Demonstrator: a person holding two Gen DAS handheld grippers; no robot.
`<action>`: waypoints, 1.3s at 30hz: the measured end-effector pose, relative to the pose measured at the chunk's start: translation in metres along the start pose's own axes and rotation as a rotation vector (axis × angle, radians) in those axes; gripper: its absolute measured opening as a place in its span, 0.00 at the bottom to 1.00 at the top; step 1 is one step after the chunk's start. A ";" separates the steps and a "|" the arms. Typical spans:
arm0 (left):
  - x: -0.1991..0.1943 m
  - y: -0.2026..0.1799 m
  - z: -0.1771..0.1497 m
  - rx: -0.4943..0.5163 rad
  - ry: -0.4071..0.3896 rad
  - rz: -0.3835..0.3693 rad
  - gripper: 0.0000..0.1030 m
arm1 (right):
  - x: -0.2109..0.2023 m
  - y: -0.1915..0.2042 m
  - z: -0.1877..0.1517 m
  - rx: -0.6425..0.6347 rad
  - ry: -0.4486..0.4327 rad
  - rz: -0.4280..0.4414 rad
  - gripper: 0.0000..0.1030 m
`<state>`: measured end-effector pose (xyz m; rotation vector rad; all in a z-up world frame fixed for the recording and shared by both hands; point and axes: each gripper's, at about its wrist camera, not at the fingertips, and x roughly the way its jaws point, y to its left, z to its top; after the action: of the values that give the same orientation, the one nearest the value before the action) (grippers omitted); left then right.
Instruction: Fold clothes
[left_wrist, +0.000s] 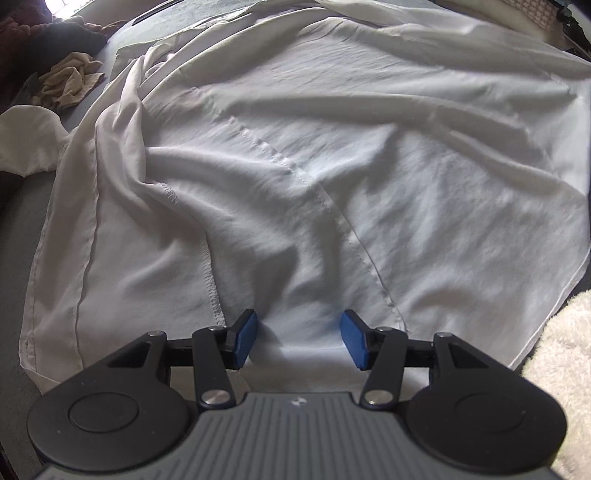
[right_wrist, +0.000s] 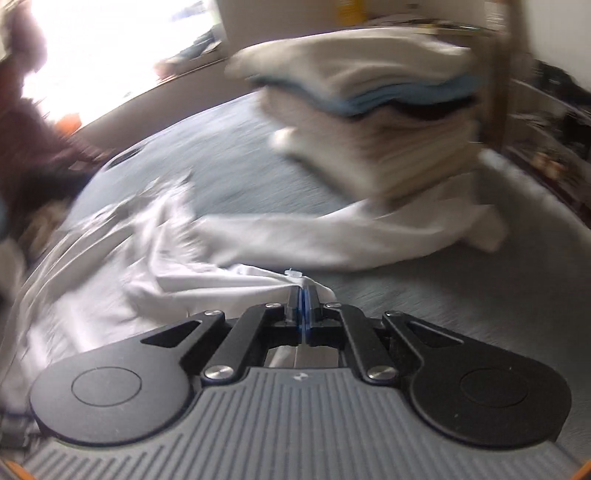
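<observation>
A large white shirt (left_wrist: 314, 155) lies spread and wrinkled over the grey bed surface, with seams running across it. My left gripper (left_wrist: 300, 341) hovers low over its near hem, blue pads (left_wrist: 245, 341) wide apart and nothing between them. In the right wrist view the same white shirt (right_wrist: 192, 284) is bunched, with a long sleeve (right_wrist: 332, 240) stretched to the right. My right gripper (right_wrist: 303, 295) is shut on a pinched edge of that cloth, which carries a small clear tag. The right view is blurred by motion.
A stack of folded clothes (right_wrist: 373, 107), white, blue and beige, stands on the grey bed (right_wrist: 229, 173) behind the sleeve. A beige crumpled garment (left_wrist: 70, 81) and dark clothes (left_wrist: 59, 37) lie at the far left. A fluffy cream textile (left_wrist: 565, 369) sits at right.
</observation>
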<state>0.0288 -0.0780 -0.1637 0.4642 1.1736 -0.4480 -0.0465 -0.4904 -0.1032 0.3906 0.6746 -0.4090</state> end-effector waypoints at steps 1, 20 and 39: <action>0.000 0.000 0.000 0.000 0.000 0.000 0.52 | 0.007 -0.012 0.003 0.021 0.004 -0.029 0.00; -0.023 0.039 0.015 -0.134 -0.108 -0.088 0.53 | 0.085 0.055 0.081 0.007 0.123 0.290 0.41; 0.017 0.049 0.038 -0.160 -0.155 -0.134 0.54 | 0.274 0.192 0.142 -0.221 0.141 0.193 0.02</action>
<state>0.0907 -0.0611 -0.1627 0.2093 1.0841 -0.4922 0.3136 -0.4585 -0.1430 0.2725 0.8025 -0.1218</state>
